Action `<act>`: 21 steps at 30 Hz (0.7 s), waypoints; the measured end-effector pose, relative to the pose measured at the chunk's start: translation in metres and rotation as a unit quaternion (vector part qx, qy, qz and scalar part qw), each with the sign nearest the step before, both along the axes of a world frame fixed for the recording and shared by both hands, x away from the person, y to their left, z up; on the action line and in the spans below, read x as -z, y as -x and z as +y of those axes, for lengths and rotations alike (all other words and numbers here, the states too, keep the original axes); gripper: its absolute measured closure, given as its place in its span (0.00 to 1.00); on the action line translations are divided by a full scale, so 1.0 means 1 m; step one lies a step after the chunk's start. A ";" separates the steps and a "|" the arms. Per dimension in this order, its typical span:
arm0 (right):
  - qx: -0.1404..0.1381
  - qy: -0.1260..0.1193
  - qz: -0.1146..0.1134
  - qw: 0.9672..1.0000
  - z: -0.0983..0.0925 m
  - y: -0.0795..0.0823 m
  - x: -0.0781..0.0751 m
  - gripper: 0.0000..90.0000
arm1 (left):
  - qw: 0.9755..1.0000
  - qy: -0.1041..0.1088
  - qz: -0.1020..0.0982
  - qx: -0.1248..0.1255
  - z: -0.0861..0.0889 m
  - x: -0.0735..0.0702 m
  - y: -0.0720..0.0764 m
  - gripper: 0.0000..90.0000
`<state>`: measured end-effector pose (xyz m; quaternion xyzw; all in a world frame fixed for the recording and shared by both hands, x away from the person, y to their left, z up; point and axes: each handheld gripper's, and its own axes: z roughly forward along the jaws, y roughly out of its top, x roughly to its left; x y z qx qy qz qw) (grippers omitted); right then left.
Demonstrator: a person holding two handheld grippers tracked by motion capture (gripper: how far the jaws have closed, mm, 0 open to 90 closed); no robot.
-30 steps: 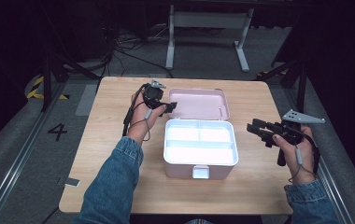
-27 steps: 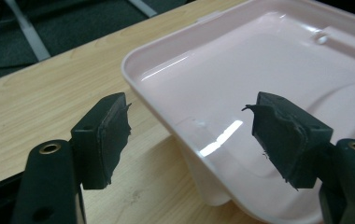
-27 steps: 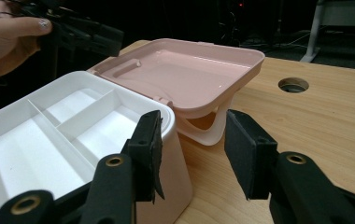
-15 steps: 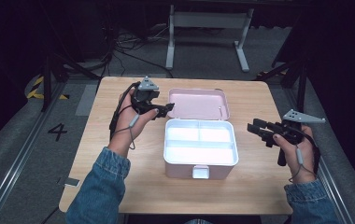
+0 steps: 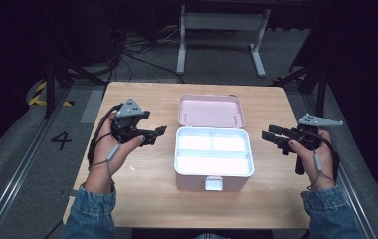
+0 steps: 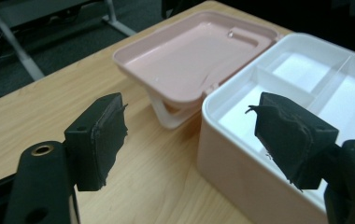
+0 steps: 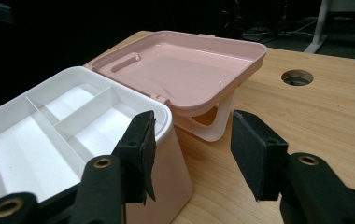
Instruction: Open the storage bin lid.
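A pink box [image 5: 212, 174] sits open at the table's middle, its white divided tray [image 5: 213, 152] empty and its pink lid [image 5: 210, 110] folded back flat behind it. My left gripper [image 5: 156, 135] is held to the left of the box, open, with nothing between its jaws. In the left gripper view the gripper [image 6: 194, 135] faces the box's near corner [image 6: 241, 154] and the lid [image 6: 194, 56]. My right gripper [image 5: 267, 134] hovers to the right of the box, open and empty. In the right gripper view the gripper [image 7: 196, 154] looks across the tray [image 7: 63, 121] and lid [image 7: 180, 70].
The wooden table [image 5: 142, 189] has bare wood on both sides of the box. A round cable hole [image 7: 297, 77] lies behind the lid. A white latch [image 5: 214, 183] sticks out at the box's front. A white desk frame [image 5: 222, 22] and cables stand on the floor beyond.
My left gripper has drawn back from beside the lid, towards the person and to the left. The right gripper has hardly moved. The box stays as it was.
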<state>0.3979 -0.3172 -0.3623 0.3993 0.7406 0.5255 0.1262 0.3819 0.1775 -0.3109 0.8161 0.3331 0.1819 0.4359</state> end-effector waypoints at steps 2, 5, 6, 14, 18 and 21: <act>-0.002 0.000 0.003 1.000 0.000 -0.002 0.000 0.55 | 1.000 -0.006 0.003 -0.001 0.007 0.001 0.006 0.28; -0.003 0.005 0.012 1.000 -0.002 -0.004 0.000 0.54 | 0.999 -0.027 0.019 -0.008 0.017 0.007 0.011 0.28; -0.002 0.008 0.016 1.000 -0.002 -0.005 0.000 0.53 | 0.999 -0.034 0.023 -0.013 0.019 0.009 0.012 0.28; 0.005 0.033 0.039 0.999 -0.012 -0.012 0.003 0.49 | 0.994 -0.072 0.079 -0.025 0.038 0.031 0.013 0.26; 0.007 0.076 0.064 0.995 -0.014 -0.016 0.008 0.47 | 0.988 -0.102 0.105 -0.042 0.042 0.042 0.012 0.25; 0.003 0.097 0.082 0.992 -0.014 -0.019 0.013 0.46 | 0.984 -0.120 0.124 -0.044 0.044 0.052 0.010 0.25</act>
